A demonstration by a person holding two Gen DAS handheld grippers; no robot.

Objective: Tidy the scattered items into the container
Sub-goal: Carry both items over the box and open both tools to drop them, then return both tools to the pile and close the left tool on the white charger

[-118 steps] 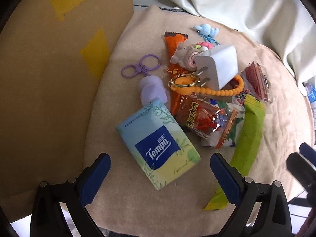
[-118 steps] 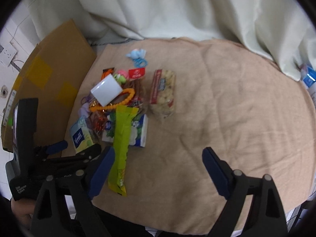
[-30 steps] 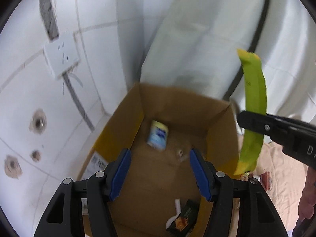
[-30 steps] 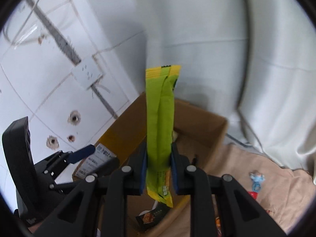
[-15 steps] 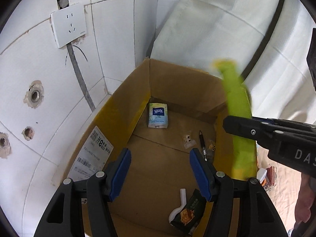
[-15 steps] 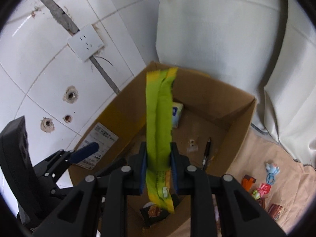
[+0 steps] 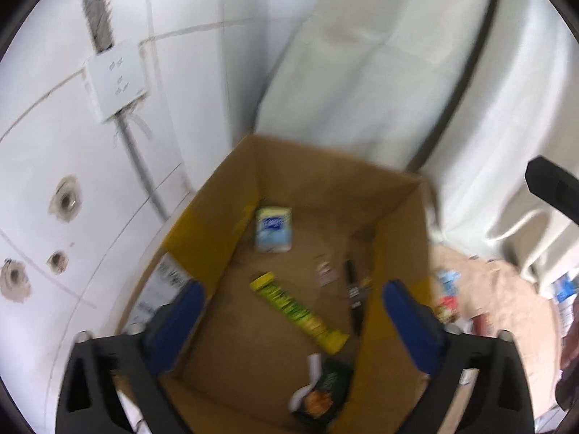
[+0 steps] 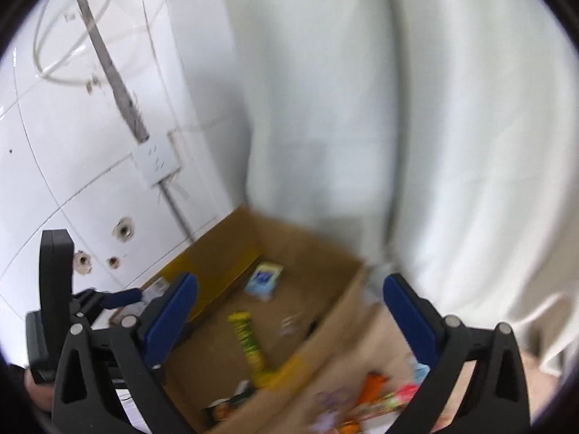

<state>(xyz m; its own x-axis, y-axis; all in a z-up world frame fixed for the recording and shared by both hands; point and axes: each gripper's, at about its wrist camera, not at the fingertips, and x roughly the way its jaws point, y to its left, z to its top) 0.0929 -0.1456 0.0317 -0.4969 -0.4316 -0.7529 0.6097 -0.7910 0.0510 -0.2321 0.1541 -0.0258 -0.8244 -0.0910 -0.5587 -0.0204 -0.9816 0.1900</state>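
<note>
Cardboard box (image 7: 394,217) stands open against the tiled wall, and both my grippers hover above it with their blue-padded jaws spread wide and nothing between them. Through my left gripper (image 7: 289,311) I look straight down onto the box floor, where the long green snack packet (image 7: 298,311) lies flat on a diagonal near the middle. Beyond it, close to the far left corner beside a strip of yellow tape (image 7: 202,238), rests the tissue pack (image 7: 273,229). A dark pen (image 7: 353,293) lies along the right wall, and a dark snack pouch (image 7: 322,396) with something white beside it sits at the near edge; the view is too blurred to name the small bits between them. My right gripper (image 8: 289,320) is off to the right of the box and sees the same green packet (image 8: 249,343) and tissue pack (image 8: 264,278) inside the box (image 8: 325,325), with my left gripper's black body (image 8: 54,289) at the left side. On the tan cloth (image 7: 488,289) to the right of the box, scattered items (image 8: 376,394) lie in a blurred heap, orange, pink and blue among them. A white wall socket (image 7: 115,79) is fixed above the box, and pale curtains (image 8: 398,144) hang behind it.
</note>
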